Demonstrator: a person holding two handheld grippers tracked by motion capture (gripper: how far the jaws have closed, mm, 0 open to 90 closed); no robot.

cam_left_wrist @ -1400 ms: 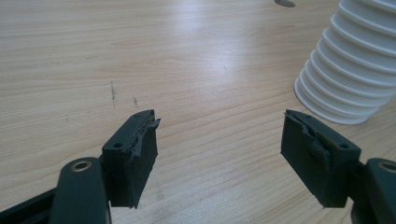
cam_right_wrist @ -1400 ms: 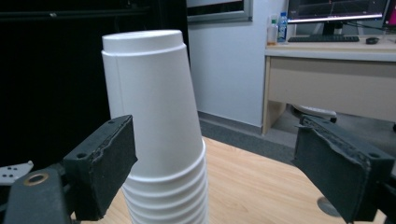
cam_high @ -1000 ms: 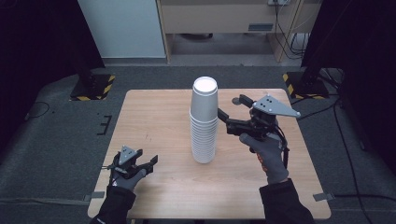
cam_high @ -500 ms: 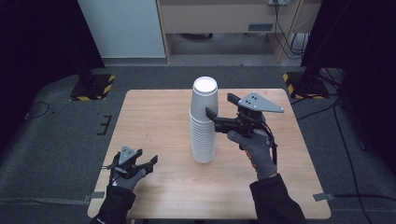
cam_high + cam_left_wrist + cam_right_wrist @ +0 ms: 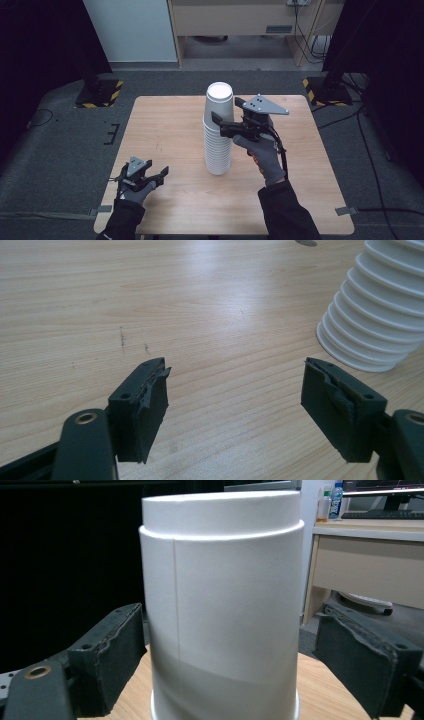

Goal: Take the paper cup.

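Reaching around the top cup [image 5: 222,610] of the inverted stack [image 5: 218,135] mid-table, the right gripper [image 5: 223,126] holds its jaws wide, 1 on each side, not touching. Next it should likely close, then lift. The left gripper [image 5: 150,176] rests wide open on the table [image 5: 165,125].

The high view looks forward and down from above the person's side, taking in the whole table [image 5: 165,125] and the floor beyond. The left gripper view sits low near the table [image 5: 200,300], looking across it to the base of the cups [image 5: 372,315]. The right gripper view faces the top cup [image 5: 225,605] level and close. All three share the cups [image 5: 218,130].
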